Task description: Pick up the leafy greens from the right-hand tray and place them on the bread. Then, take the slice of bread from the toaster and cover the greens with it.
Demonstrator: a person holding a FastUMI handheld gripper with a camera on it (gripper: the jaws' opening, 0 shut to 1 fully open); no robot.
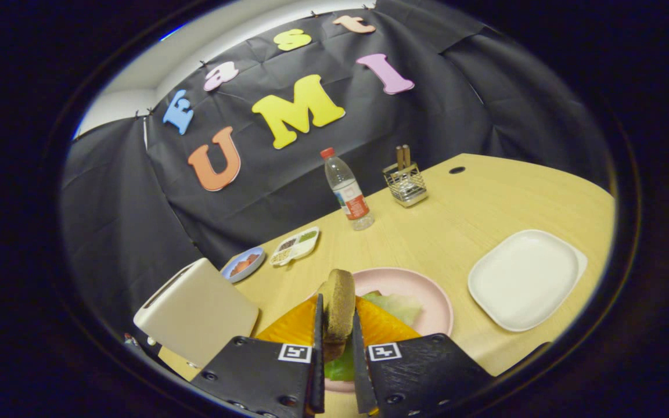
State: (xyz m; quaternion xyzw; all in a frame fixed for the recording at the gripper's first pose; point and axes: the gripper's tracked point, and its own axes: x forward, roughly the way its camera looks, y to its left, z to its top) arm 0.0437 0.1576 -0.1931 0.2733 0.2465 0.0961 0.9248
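Note:
My gripper [335, 331] is shut on a brown slice of bread [339, 307], held upright on edge between both fingers above the pink plate [427, 290]. On that plate, beneath and beyond the fingers, lies the leafy greens [395, 305] over an orange-yellow layer [378, 328]; a green leaf edge peeks out under the fingers. The bottom bread is hidden under these. The cream toaster [198, 313] stands just left of the fingers, its slot facing up. The white tray [523, 278] to the right of the plate holds nothing.
Beyond the toaster sit a small blue dish [243, 264] of red pieces and a white divided dish [295, 246] of seasonings. A water bottle [348, 191] and a wire holder [406, 183] with sticks stand at the back of the wooden table [456, 220].

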